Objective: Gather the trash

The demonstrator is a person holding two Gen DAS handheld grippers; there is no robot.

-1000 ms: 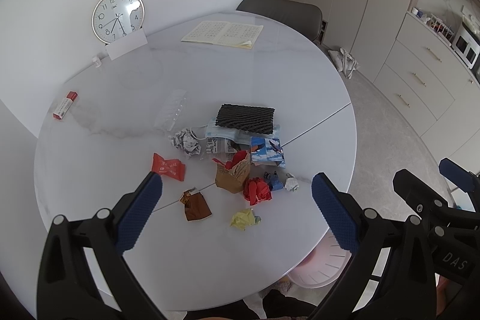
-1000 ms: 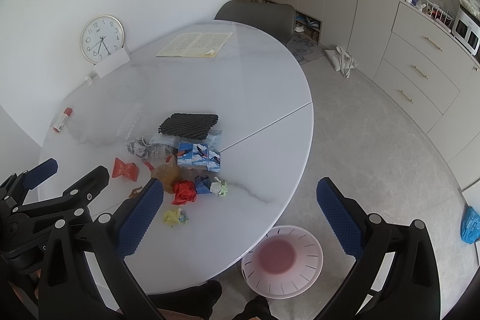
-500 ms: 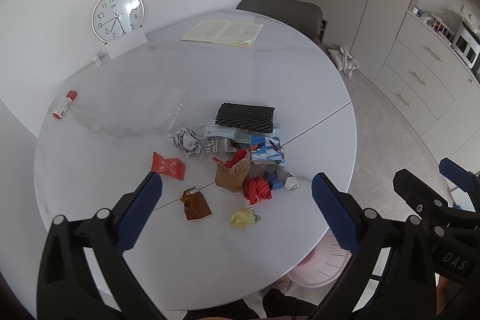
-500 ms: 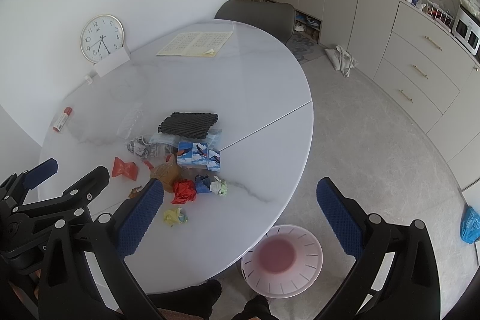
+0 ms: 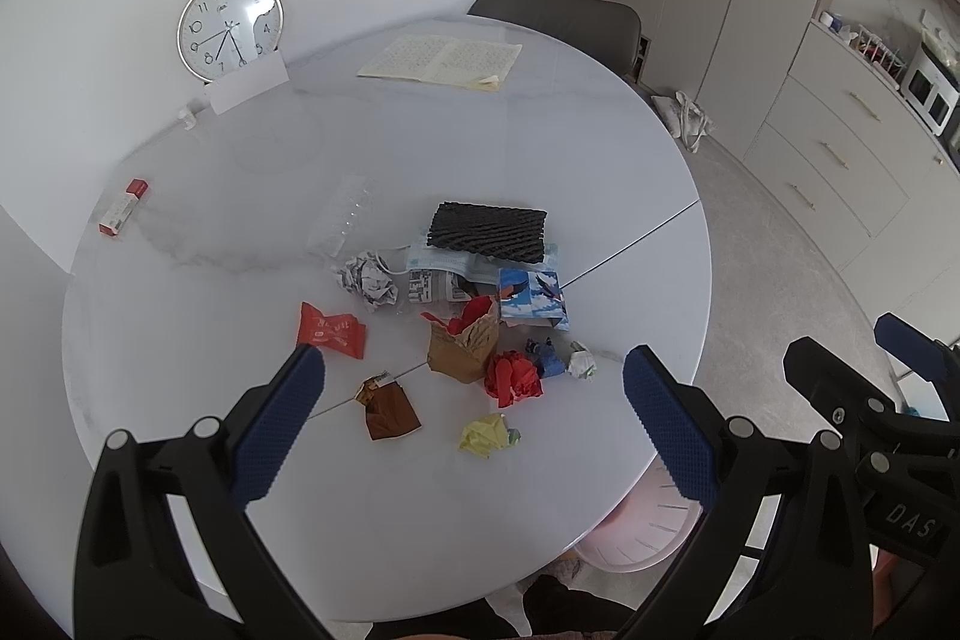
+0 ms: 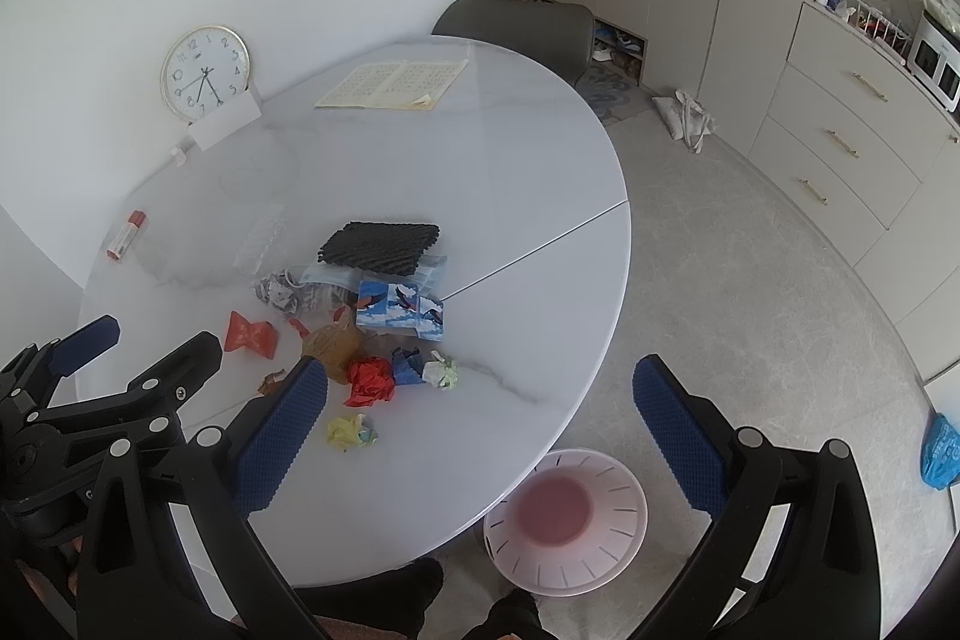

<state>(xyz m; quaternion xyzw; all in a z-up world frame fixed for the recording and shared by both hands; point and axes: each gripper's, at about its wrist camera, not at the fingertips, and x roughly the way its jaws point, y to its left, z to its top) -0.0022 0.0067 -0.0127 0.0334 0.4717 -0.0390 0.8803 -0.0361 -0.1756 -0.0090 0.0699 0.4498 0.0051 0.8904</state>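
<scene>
- Barely anything shifted over the last second: same high hover for both grippers, same litter in the same spots.
- Left gripper point(image 5: 474, 412) spread wide and holding nothing, poised above the near part of the round table point(image 5: 540, 112); right gripper point(image 6: 480, 427) likewise agape and empty, out over the table's near right edge.
- Trash heaped near mid-table, ahead of and below the left fingers: yellow paper wad point(image 5: 487, 435) nearest, brown wrapper point(image 5: 390, 406) just left of it, red crumple point(image 5: 515, 377) just beyond.
- Pink bin point(image 6: 565, 511) on the floor beside the near right rim, almost straight under the right gripper.
- Likely judgement: left gripper better placed for the pick, right for the drop.
- Counted: one yellow wad, one brown wrapper, one red crumple, one orange-red packet point(image 5: 330, 331), one brown paper bag point(image 5: 465, 347), one grey newspaper ball point(image 5: 369, 279), one black mesh pad point(image 5: 487, 232), one blue printed carton point(image 5: 533, 297).
- Far side: one clock point(image 5: 229, 25), one open booklet point(image 5: 441, 61).
</scene>
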